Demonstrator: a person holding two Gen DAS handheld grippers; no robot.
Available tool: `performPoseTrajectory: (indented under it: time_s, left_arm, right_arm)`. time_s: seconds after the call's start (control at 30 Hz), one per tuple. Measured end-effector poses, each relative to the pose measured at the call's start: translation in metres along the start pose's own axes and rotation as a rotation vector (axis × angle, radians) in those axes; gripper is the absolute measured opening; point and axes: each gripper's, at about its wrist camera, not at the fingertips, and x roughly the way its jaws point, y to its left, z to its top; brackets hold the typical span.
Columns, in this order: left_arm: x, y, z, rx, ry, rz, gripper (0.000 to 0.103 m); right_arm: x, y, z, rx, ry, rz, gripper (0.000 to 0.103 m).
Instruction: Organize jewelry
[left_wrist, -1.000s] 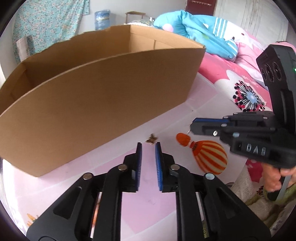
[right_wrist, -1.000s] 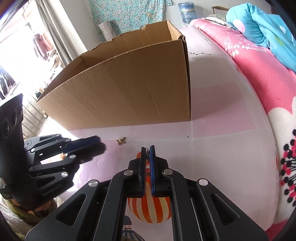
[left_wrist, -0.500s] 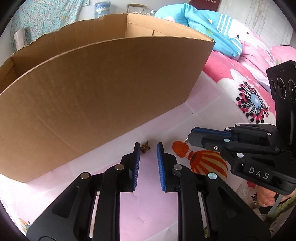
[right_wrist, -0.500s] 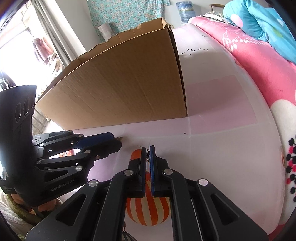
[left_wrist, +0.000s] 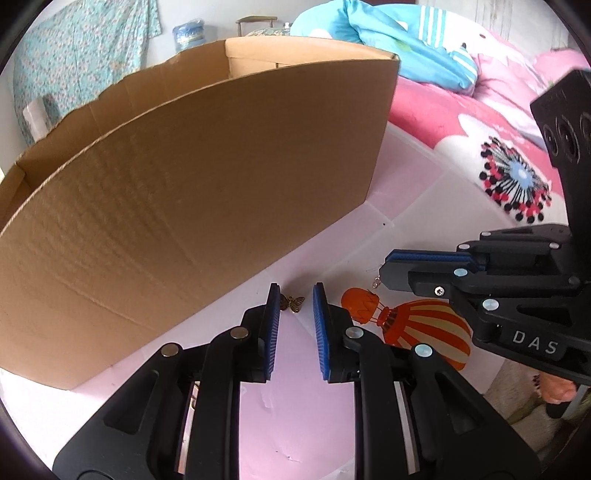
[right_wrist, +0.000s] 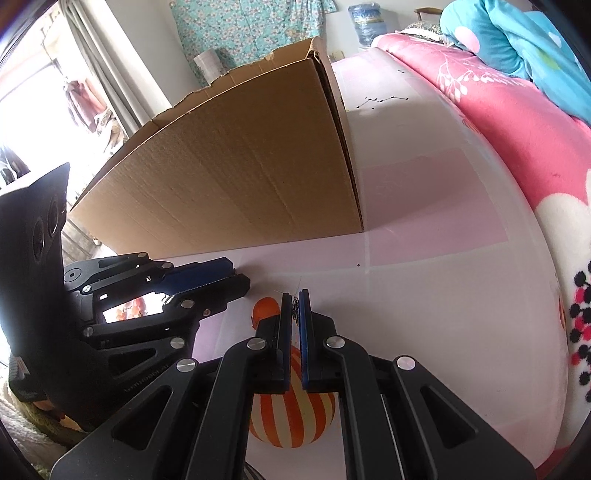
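A small brass butterfly charm (left_wrist: 291, 303) lies on the pink-and-white sheet just in front of the tall cardboard box (left_wrist: 207, 192). My left gripper (left_wrist: 295, 295) is open, its blue pads on either side of the charm, not closed on it. My right gripper (right_wrist: 294, 301) is shut on a small metal piece of jewelry (right_wrist: 295, 312) held between its pads; in the left wrist view a little hook (left_wrist: 376, 283) hangs from its tip (left_wrist: 388, 271). The left gripper also shows in the right wrist view (right_wrist: 236, 282); the charm is hidden there.
The cardboard box (right_wrist: 236, 184) stands open-topped close behind both grippers. An orange striped balloon print (left_wrist: 424, 332) is on the sheet under the right gripper. Pink bedding (right_wrist: 517, 122) and a blue blanket (left_wrist: 388, 44) lie to the right.
My left gripper has moved forward, so the butterfly charm now sits between its pads, and the jaws have opened slightly wider. My right gripper stays shut on its piece and has edged toward the box.
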Motion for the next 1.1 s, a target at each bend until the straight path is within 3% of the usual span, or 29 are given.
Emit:
performPoseTrajectory:
  time_s: [0.1, 0.53, 0.6, 1.03, 1.1]
  left_arm:
    - [0.0, 0.001, 0.001, -0.002, 0.002, 0.001, 0.011]
    - [-0.004, -0.002, -0.003, 0.019, -0.009, -0.005, 0.011]
    - [-0.006, -0.002, -0.003, 0.021, -0.013, -0.012, 0.001]
    - [-0.031, 0.002, -0.009, -0.006, -0.066, -0.035, 0.001]
    - [-0.029, 0.004, -0.009, -0.017, -0.052, -0.039, 0.006]
  right_arm:
    - [0.0, 0.0, 0.0, -0.002, -0.002, 0.001, 0.004]
    - [-0.002, 0.0, 0.002, -0.002, -0.015, 0.003, 0.004]
    - [-0.002, 0.002, 0.003, -0.006, -0.016, 0.004, 0.004]
    - [-0.027, 0.012, 0.008, -0.041, -0.093, -0.027, 0.004]
    - [-0.027, 0.013, 0.007, -0.04, -0.092, -0.028, 0.004]
